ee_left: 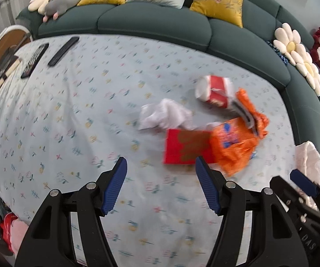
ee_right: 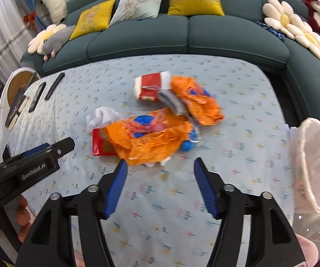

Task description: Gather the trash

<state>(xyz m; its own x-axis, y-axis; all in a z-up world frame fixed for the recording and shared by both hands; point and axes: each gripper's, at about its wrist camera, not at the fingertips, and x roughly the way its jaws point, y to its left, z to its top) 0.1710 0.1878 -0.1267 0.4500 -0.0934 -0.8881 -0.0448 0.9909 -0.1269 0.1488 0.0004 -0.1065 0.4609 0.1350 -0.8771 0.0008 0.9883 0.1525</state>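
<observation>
Our left gripper (ee_left: 161, 166) and right gripper (ee_right: 158, 166) both gape wide, holding nothing. The orange wrapper (ee_right: 146, 138) lies mid-table at our right's twelve o'clock; light, crinkly and slippery, we judge, so we'd pinch a bunched fold.

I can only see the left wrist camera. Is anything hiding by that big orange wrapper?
Observer: Yes. The right wrist view shows a small blue round thing tucked at the right edge of the big orange wrapper.
Child: Is it all one orange wrapper?
Observer: No, two. A second orange wrapper lies farther back, with a grey piece between them.
Child: Is the bin ready for trash?
Observer: It looks so. The lined bin on the right shows an open mouth turned toward the table.
</observation>
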